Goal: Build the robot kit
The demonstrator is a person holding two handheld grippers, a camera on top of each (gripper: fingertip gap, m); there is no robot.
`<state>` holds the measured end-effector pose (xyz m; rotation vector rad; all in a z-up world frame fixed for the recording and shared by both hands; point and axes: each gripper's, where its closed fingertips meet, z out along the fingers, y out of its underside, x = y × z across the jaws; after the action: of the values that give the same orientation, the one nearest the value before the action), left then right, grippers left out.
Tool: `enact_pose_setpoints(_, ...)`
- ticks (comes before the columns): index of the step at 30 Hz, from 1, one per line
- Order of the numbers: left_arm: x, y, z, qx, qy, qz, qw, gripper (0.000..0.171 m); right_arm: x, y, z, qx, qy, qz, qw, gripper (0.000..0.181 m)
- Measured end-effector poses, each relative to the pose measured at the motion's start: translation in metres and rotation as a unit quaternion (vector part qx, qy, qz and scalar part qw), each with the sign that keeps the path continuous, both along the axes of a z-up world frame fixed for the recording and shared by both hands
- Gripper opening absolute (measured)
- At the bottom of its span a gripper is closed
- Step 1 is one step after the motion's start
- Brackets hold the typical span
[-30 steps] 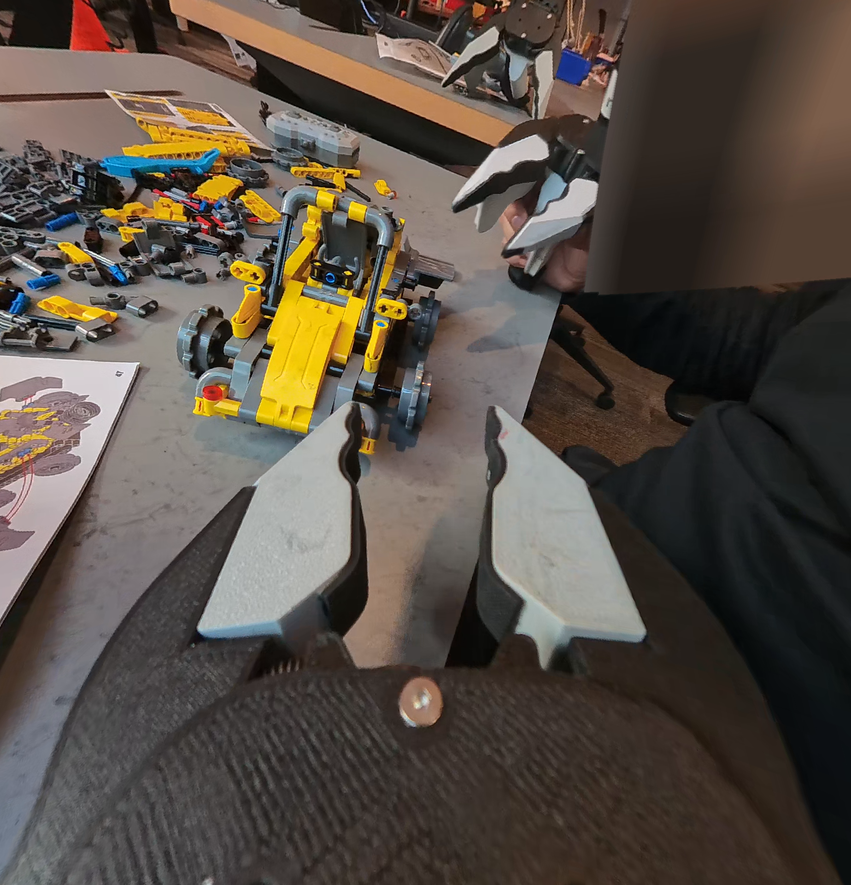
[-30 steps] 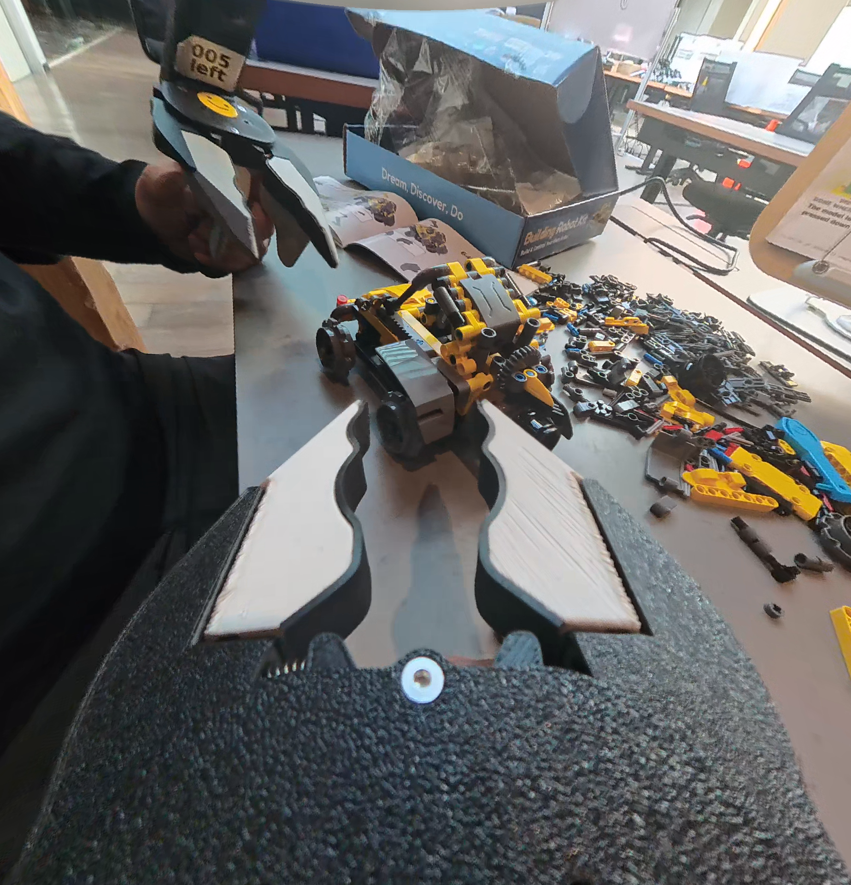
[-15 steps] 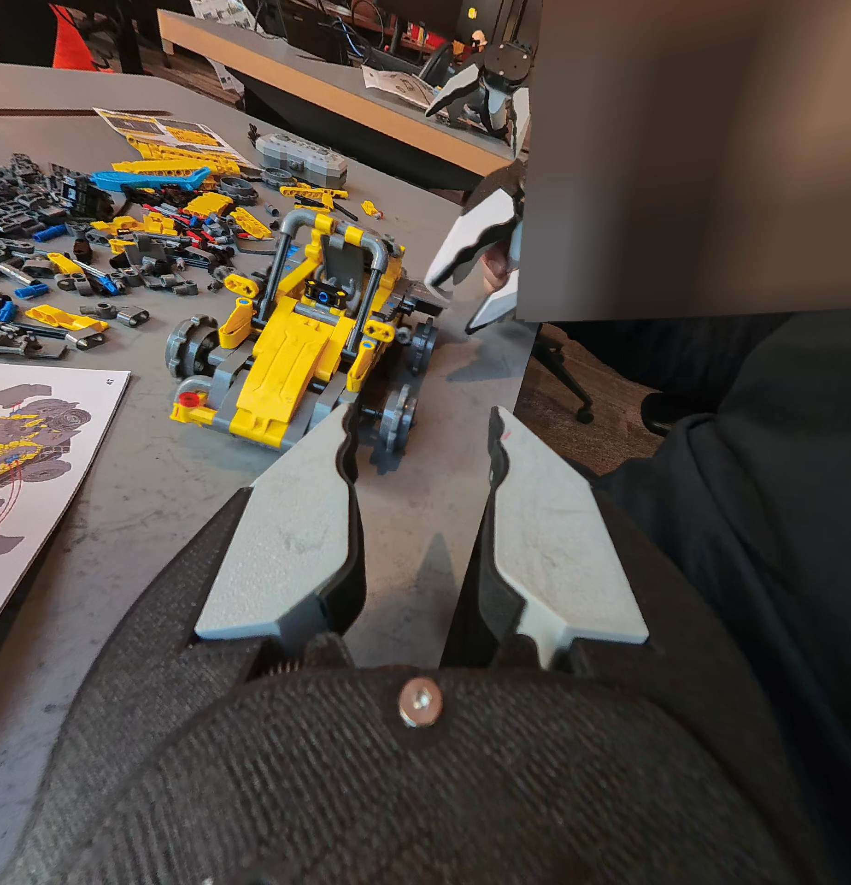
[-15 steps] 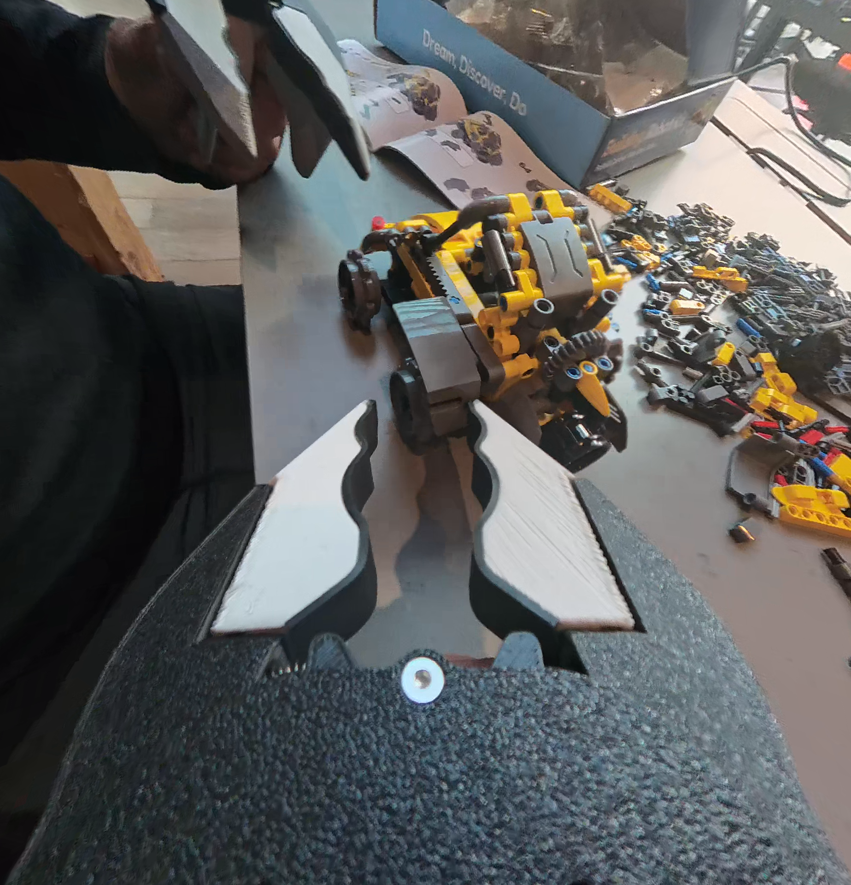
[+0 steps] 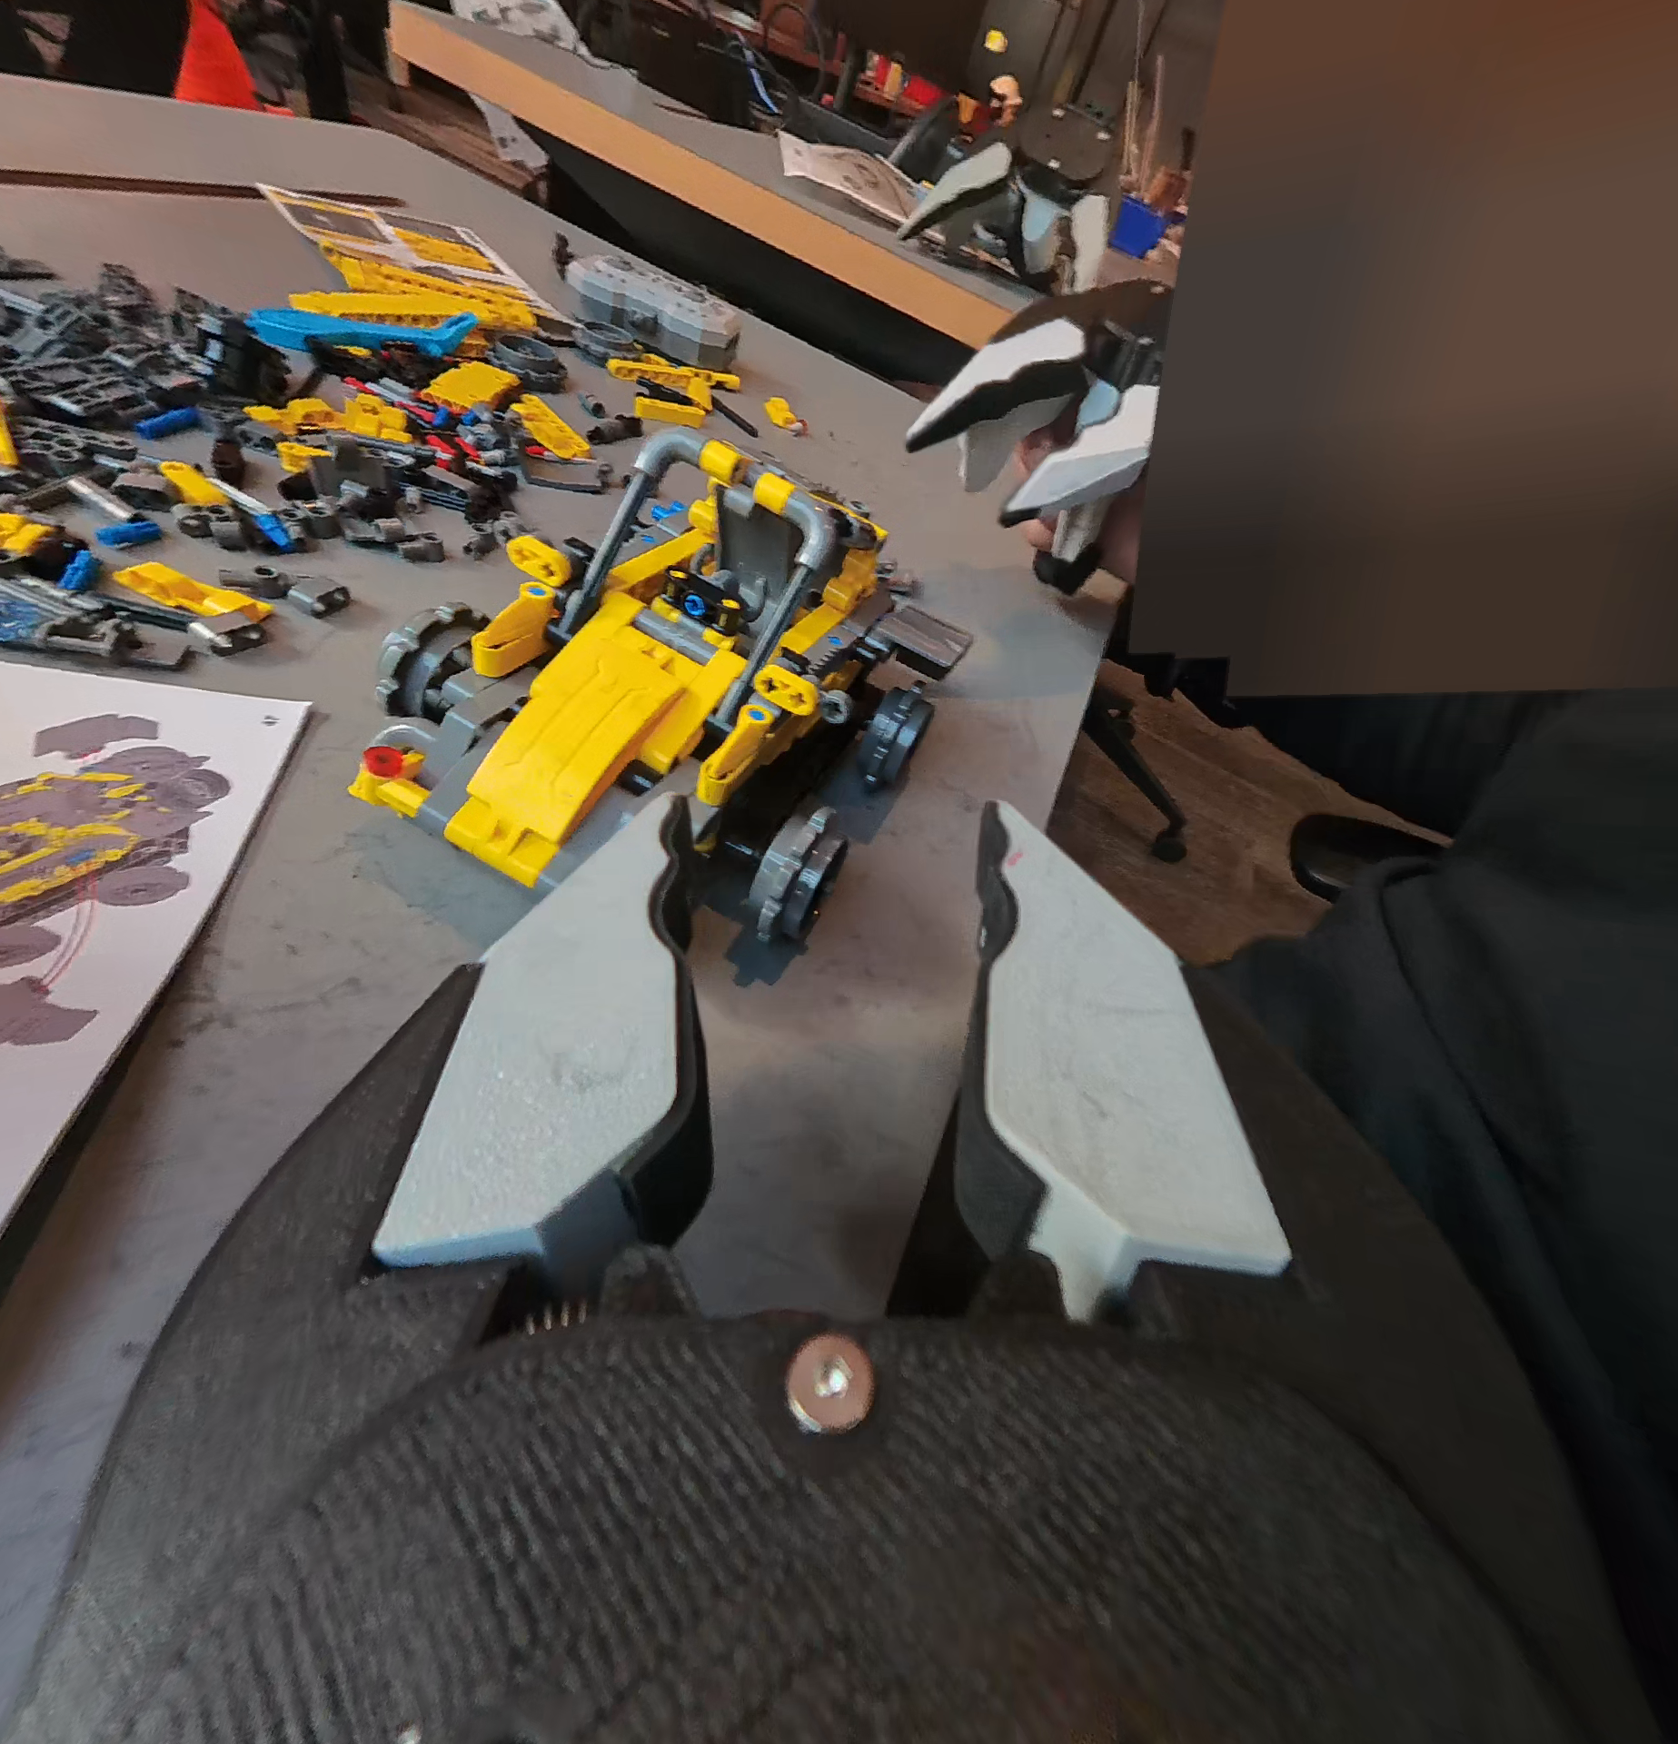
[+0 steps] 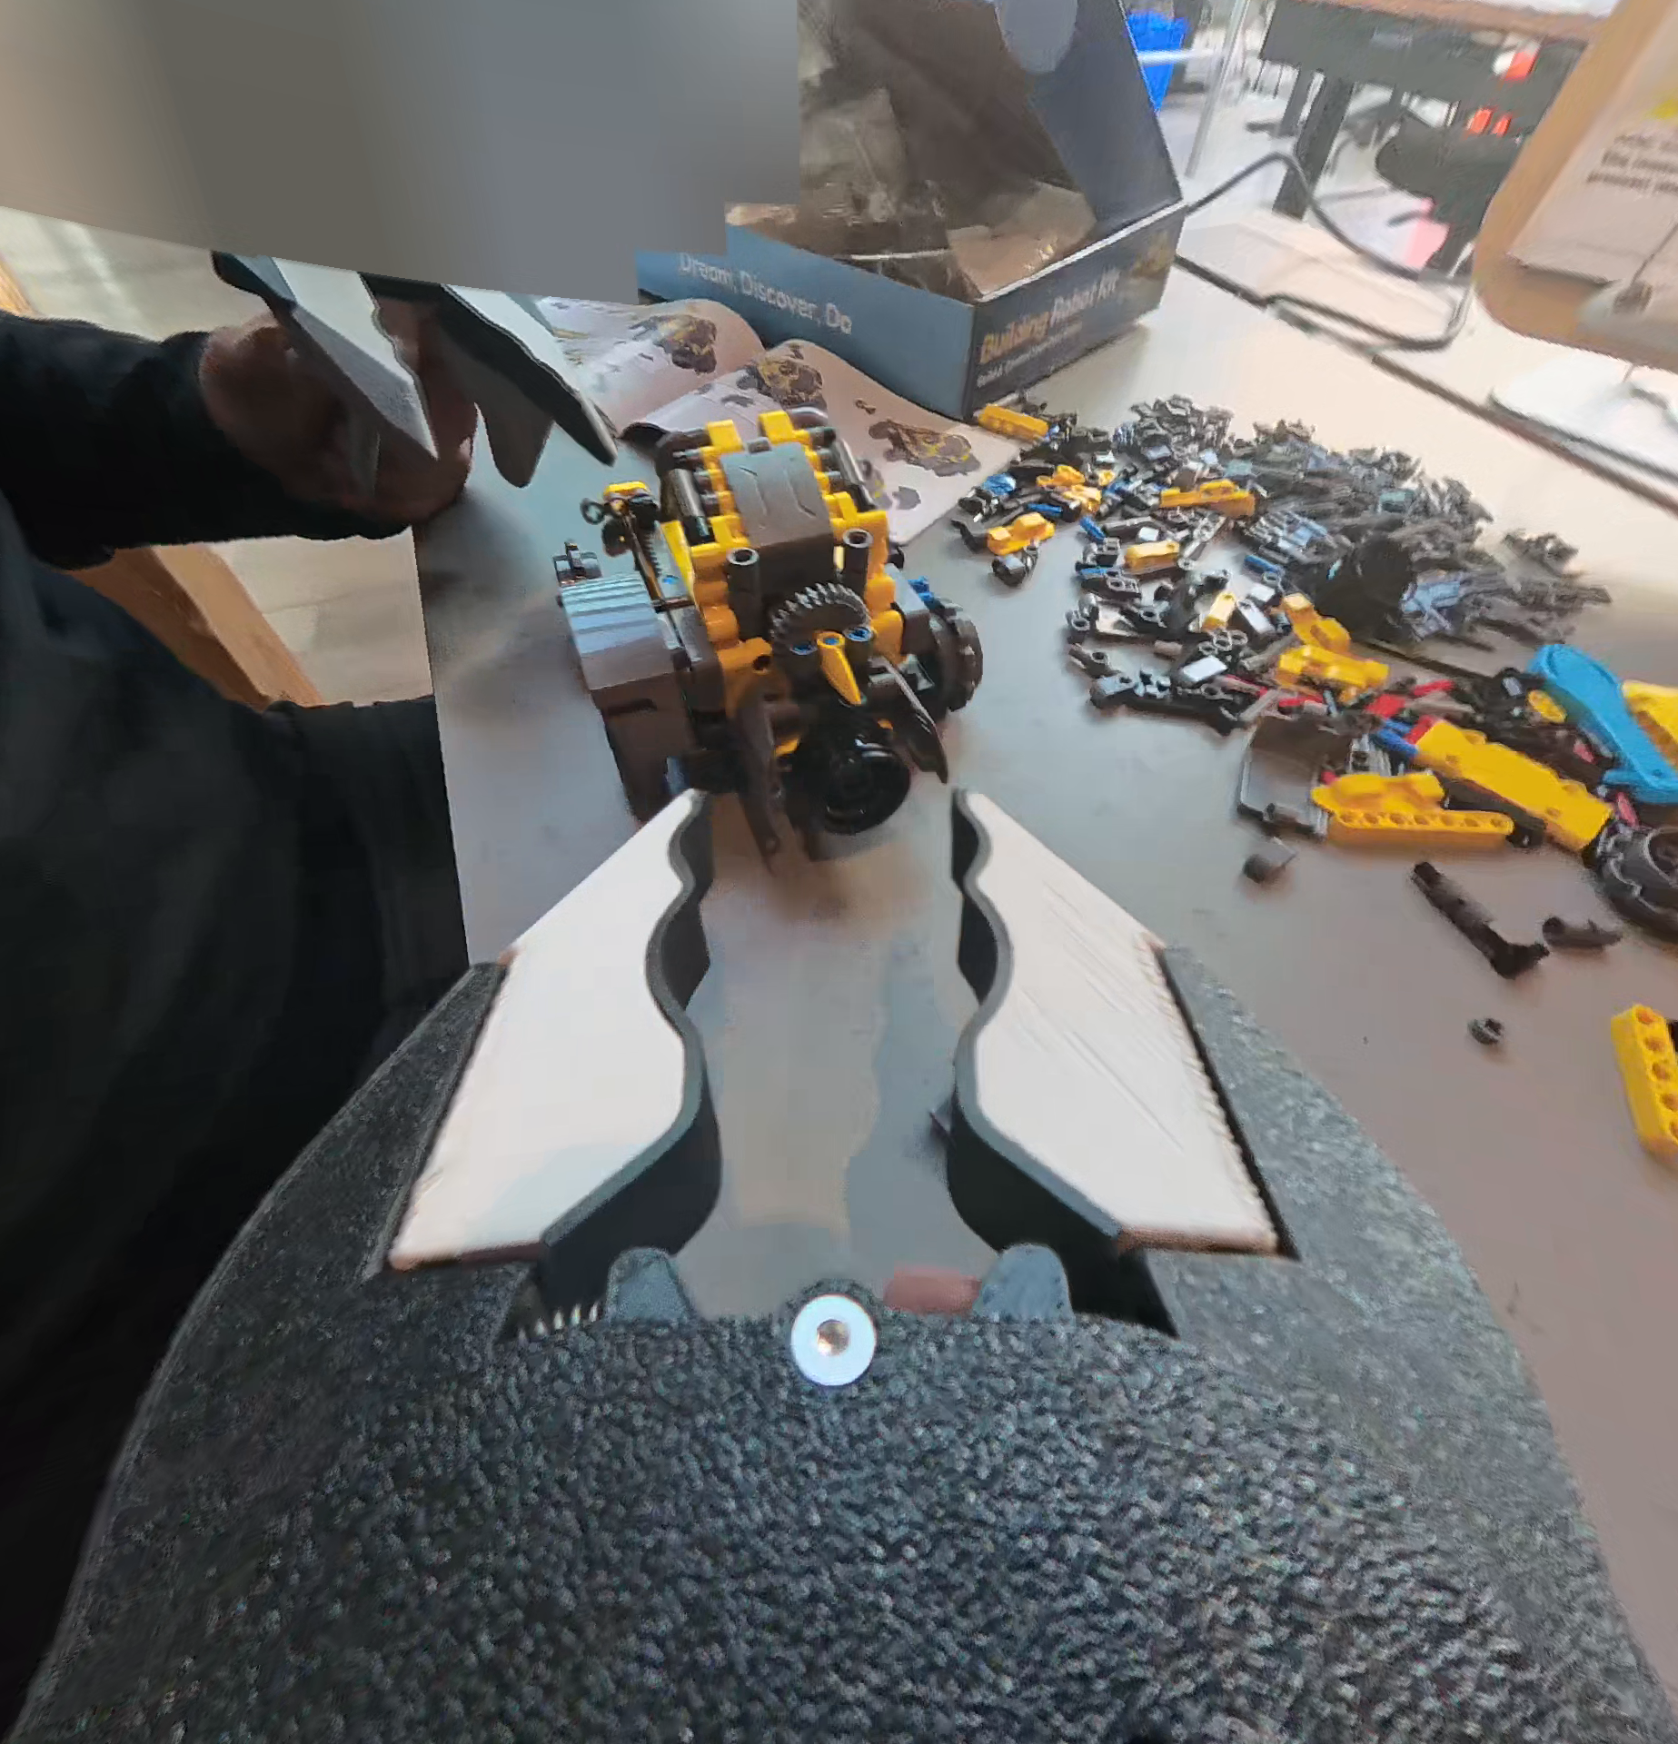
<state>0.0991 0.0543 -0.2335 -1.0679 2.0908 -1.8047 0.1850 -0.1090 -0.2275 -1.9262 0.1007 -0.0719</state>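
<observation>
A partly built yellow and grey brick vehicle (image 5: 646, 698) stands on the grey table (image 5: 344, 991) near its right edge. My left gripper (image 5: 830, 830) is open and empty. It hovers just in front of the vehicle's near grey wheel (image 5: 797, 878) without touching it. My right gripper (image 6: 827, 812) is open and empty, with its tips just short of the vehicle's rear end (image 6: 769, 642) and black wheel (image 6: 849, 783). Each gripper shows in the other's view, the right one (image 5: 1033, 444) beyond the vehicle and the left one (image 6: 457, 396) held in a hand.
Several loose yellow, grey, black and blue parts (image 6: 1288, 585) lie spread beyond the vehicle (image 5: 250, 453). An open instruction booklet (image 5: 80, 897) lies at the left. A blue box (image 6: 957, 311) stands behind. The table's edge (image 5: 1061, 783) and a person's dark clothing (image 5: 1477, 1038) are close by. Left tips to right tips: about 20 cm.
My right gripper has swung round from the vehicle's side to face its rear end. My left gripper has shifted only slightly. Both stay open. The vehicle has not visibly moved.
</observation>
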Motion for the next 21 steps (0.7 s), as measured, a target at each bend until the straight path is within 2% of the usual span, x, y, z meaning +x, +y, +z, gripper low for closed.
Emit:
enact_pose_setpoints(3,0.007,0.001,0.001,0.000,0.002,0.028,1.000,0.056,-0.002,0.008,-0.003,-0.025,0.036,0.043,0.998,0.066)
enact_pose_setpoints(5,0.009,-0.001,-0.003,0.017,0.009,0.034,0.999,0.058,-0.003,0.023,-0.010,-0.051,0.027,0.071,0.996,0.089)
enact_pose_setpoints(7,0.010,-0.004,-0.011,0.050,0.018,0.041,0.998,0.062,0.001,0.038,-0.017,-0.073,0.025,0.086,0.993,0.097)
enact_pose_setpoints(9,0.010,-0.005,-0.017,0.087,0.025,0.048,0.995,0.071,-0.004,0.050,-0.020,-0.079,0.043,0.113,0.990,0.097)
enact_pose_setpoints(12,0.011,-0.011,-0.016,0.120,0.008,0.055,0.991,0.074,-0.020,0.060,-0.028,-0.094,0.040,0.141,0.985,0.093)
enact_pose_setpoints(15,0.013,-0.012,-0.019,0.153,0.000,0.059,0.987,0.077,-0.035,0.065,-0.028,-0.094,0.017,0.131,0.987,0.093)
enact_pose_setpoints(17,0.017,-0.004,-0.023,0.172,0.002,0.071,0.983,0.075,-0.050,0.067,-0.023,-0.078,0.007,0.124,0.989,0.078)
enact_pose_setpoints(18,0.018,-0.001,-0.022,0.173,0.003,0.074,0.982,0.074,-0.054,0.068,-0.023,-0.075,0.003,0.112,0.991,0.077)
enact_pose_setpoints(21,0.024,0.016,-0.023,0.188,0.010,0.107,0.976,0.068,-0.075,0.070,-0.025,-0.063,0.010,0.109,0.992,0.090)
